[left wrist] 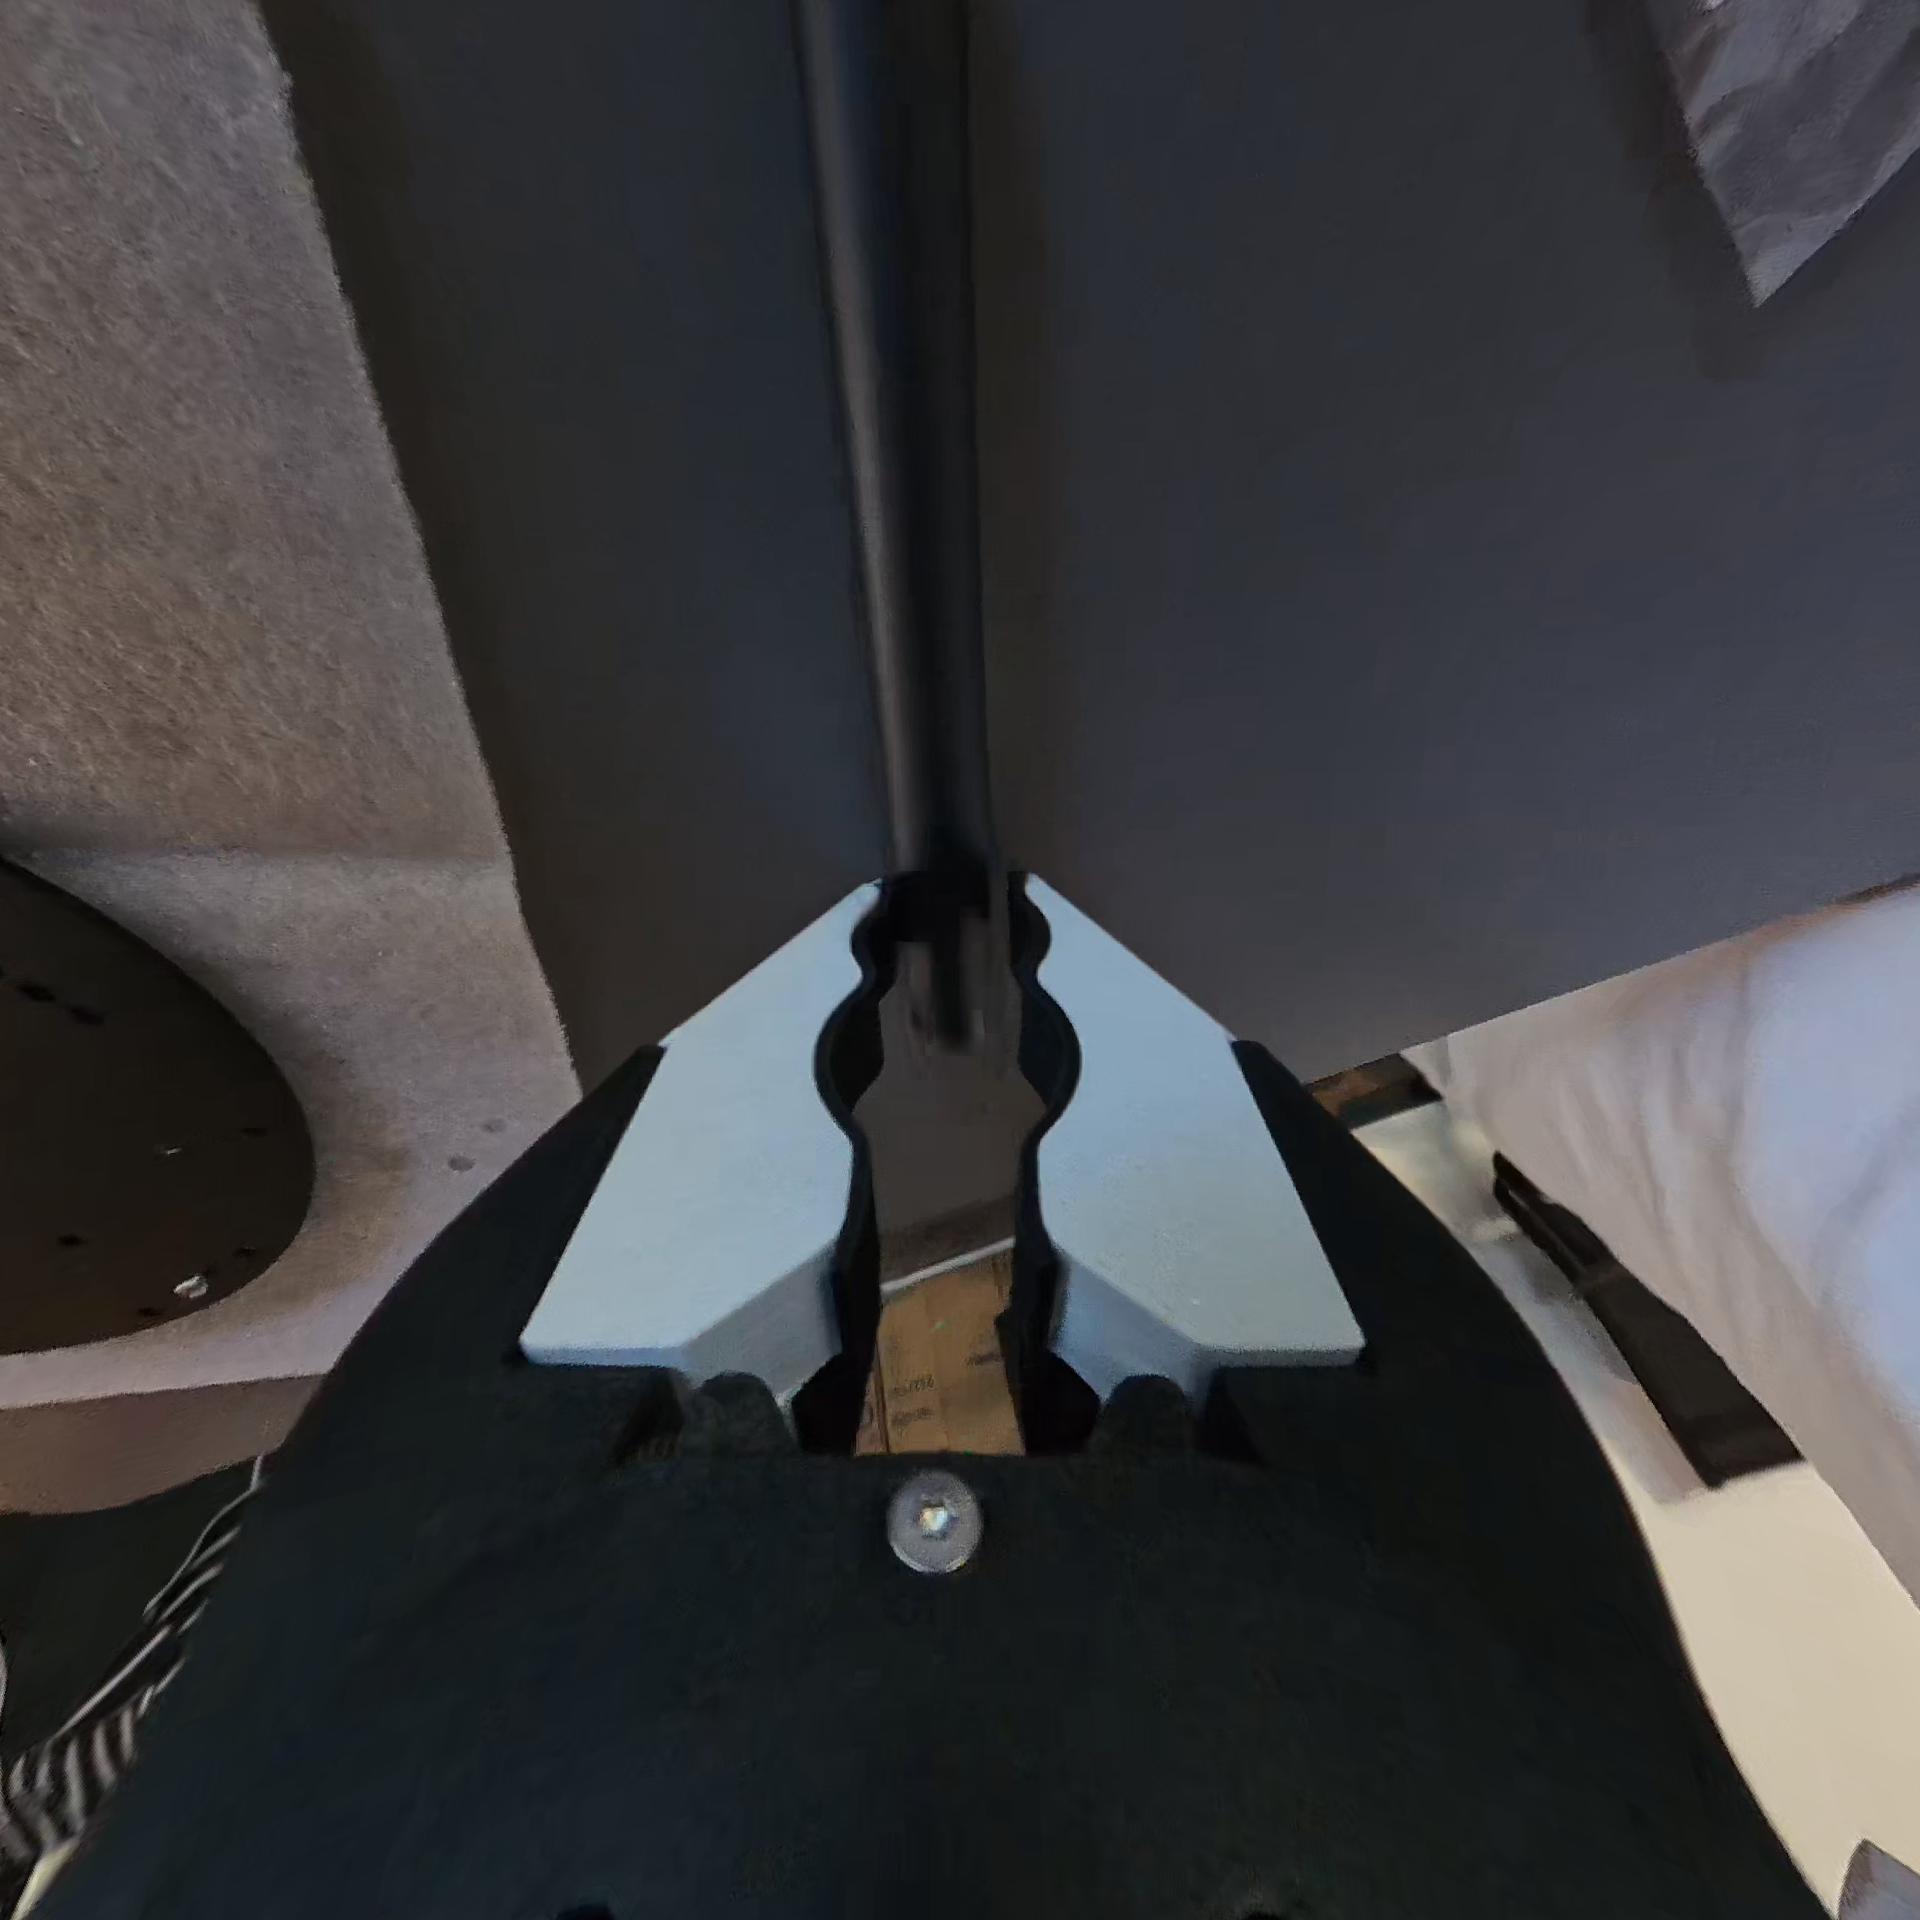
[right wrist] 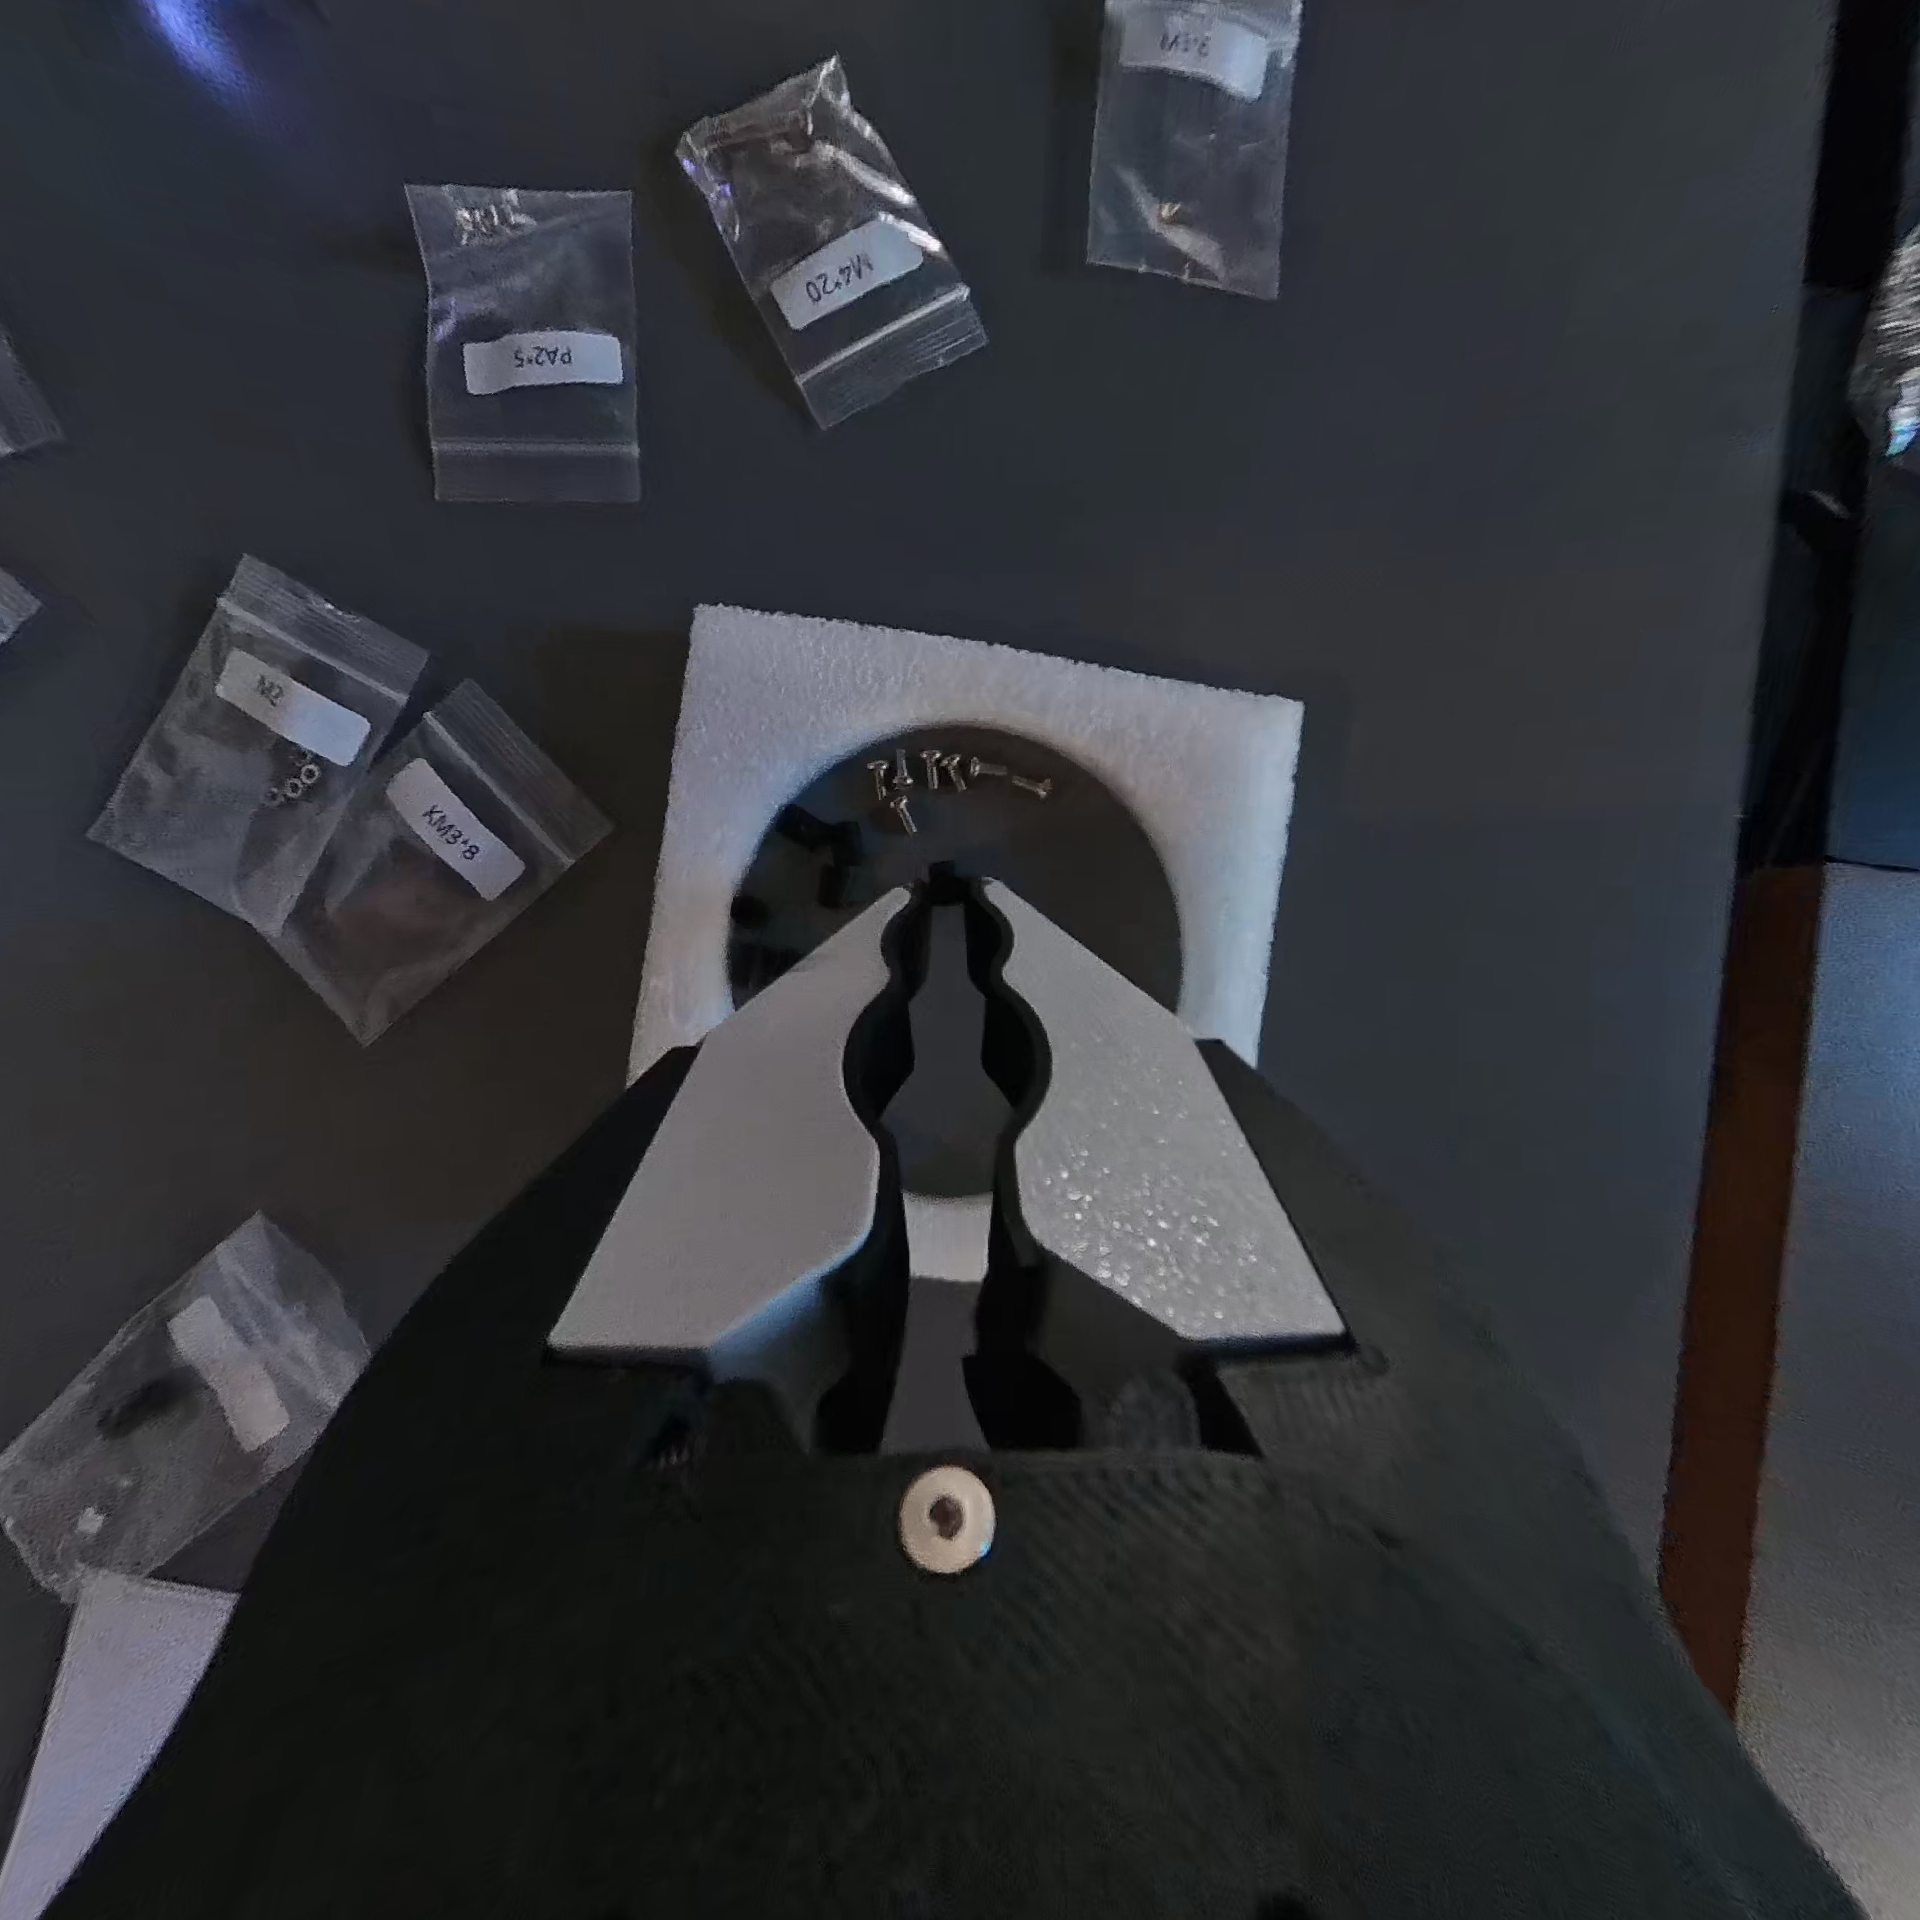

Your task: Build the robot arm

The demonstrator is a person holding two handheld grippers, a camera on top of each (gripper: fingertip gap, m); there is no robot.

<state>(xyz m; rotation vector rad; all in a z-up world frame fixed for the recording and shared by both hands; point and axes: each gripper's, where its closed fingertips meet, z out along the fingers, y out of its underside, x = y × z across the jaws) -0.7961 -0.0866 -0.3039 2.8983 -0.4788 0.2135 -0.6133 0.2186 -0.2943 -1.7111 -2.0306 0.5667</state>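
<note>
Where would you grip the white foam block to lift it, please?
Take the foam block across its right rim, coming from above and the right. It lies flat on the dark table, so only its edges offer two opposite faces. That side is bare table; the bags crowd the left, and loose screws sit in its round hole.

The right wrist view shows one white foam square (right wrist: 1091,717) with a round hole, and about seven small silver screws (right wrist: 940,777) lie inside it. Six clear labelled bags (right wrist: 532,343) show whole on the bench (right wrist: 1455,520), with slivers of more at the left edge. The left wrist view shows one dark rod (left wrist: 914,520).
</note>
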